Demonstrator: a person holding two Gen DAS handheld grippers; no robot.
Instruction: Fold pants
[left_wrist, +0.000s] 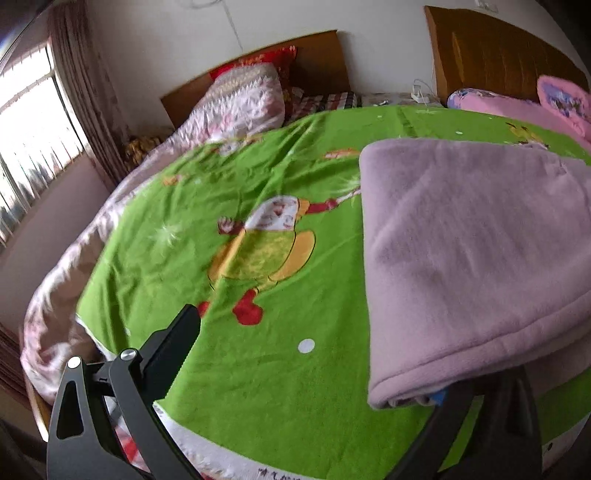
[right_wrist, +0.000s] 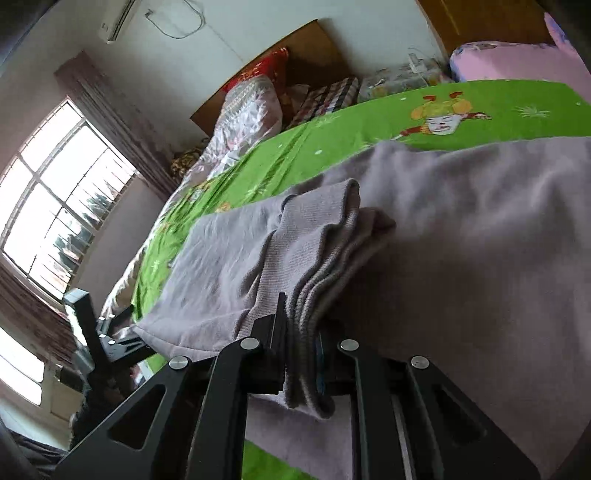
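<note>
Tongs (right_wrist: 301, 354) amid pants (right_wrist: 461, 236), bedsheet (right_wrist: 332, 144)

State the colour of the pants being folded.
Pale lilac, a soft pinkish purple; the pants show best in the left wrist view.

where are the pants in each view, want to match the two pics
Left wrist view: the pants fill the right half, lying folded on the green blanket.
Right wrist view: the pants fill the centre and right, with a ribbed edge clamped in the right gripper.
Shared landmark: the red pillow against the wooden headboard.
</note>
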